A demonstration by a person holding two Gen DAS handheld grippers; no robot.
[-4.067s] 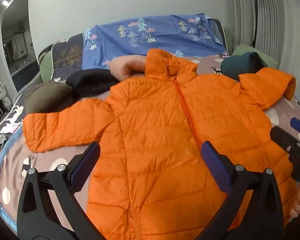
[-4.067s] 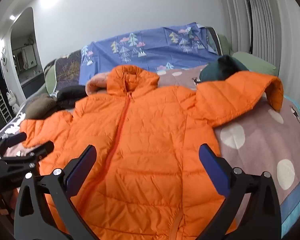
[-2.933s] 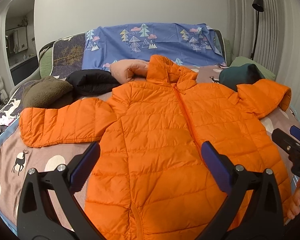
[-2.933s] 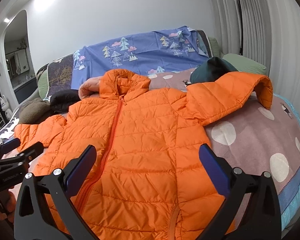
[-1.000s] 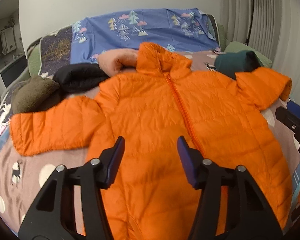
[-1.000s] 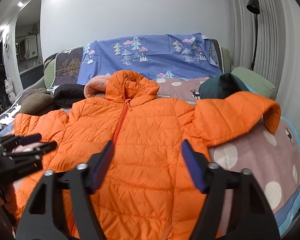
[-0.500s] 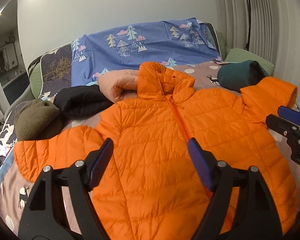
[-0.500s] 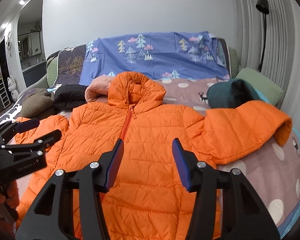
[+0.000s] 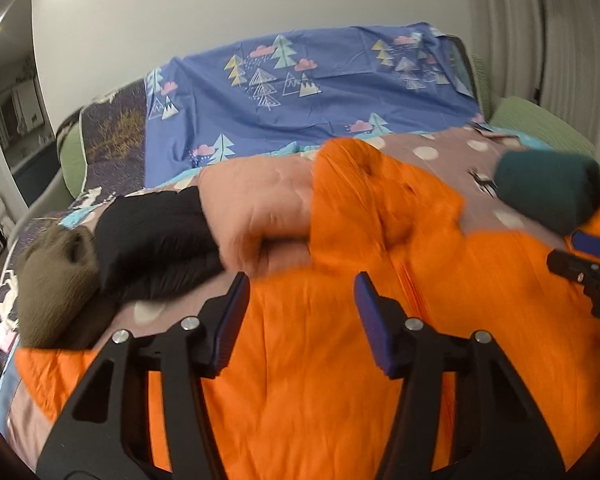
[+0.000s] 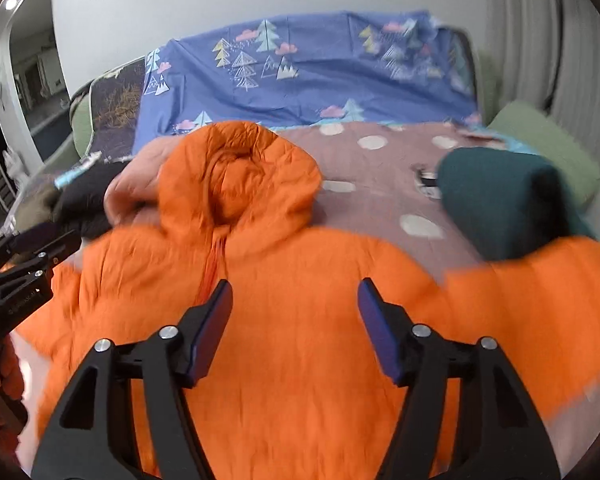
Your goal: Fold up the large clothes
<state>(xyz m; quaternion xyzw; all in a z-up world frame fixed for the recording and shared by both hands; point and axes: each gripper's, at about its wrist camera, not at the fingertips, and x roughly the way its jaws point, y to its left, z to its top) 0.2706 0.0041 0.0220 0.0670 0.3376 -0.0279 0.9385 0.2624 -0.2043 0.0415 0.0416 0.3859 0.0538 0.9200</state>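
An orange puffer jacket (image 9: 340,360) lies front-up on the bed, zipped, hood (image 10: 236,172) toward the far wall; it also fills the right wrist view (image 10: 300,340). My left gripper (image 9: 300,312) is open and empty just above the jacket's left shoulder area. My right gripper (image 10: 294,316) is open and empty above the chest, right of the zip (image 10: 212,268). Each gripper shows at the edge of the other's view: the right one (image 9: 588,272), the left one (image 10: 16,268). Both views are motion-blurred.
A pink garment (image 9: 260,204), a black garment (image 9: 156,236) and an olive one (image 9: 52,280) lie left of the hood. A dark green bundle (image 10: 500,204) lies at the right. A blue tree-print sheet (image 9: 300,92) covers the head of the bed.
Both grippers have moved forward toward the hood and shoulders and sit lower over the jacket. The left jaws have narrowed somewhat; the right jaws have widened. Nothing has been gripped.
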